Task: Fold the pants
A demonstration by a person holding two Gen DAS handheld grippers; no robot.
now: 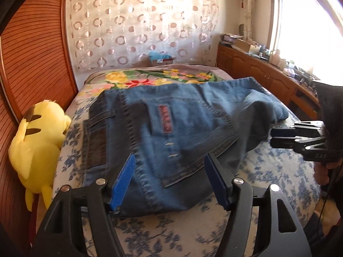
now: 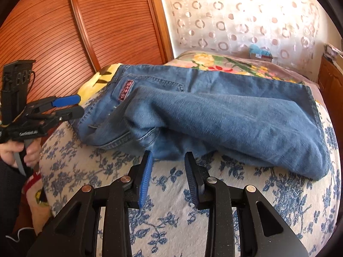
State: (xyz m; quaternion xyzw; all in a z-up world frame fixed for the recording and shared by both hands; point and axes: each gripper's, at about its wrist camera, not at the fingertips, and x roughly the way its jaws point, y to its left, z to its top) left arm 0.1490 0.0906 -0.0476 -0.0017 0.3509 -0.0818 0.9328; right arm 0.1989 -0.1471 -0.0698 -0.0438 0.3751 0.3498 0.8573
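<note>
Blue jeans lie folded across the bed, waistband and back pocket to the left, legs doubled over to the right; they also show in the right wrist view. My left gripper is open, its jaws standing wide over the waistband end, holding nothing. It also shows at the left of the right wrist view. My right gripper is open and empty, just in front of the jeans' near edge. It also shows in the left wrist view, at the right beside the leg end.
The bed has a blue-flowered cover and a bright floral blanket behind the jeans. A yellow plush toy lies at the left edge against a wooden louvred wardrobe. A cluttered wooden cabinet runs along the right.
</note>
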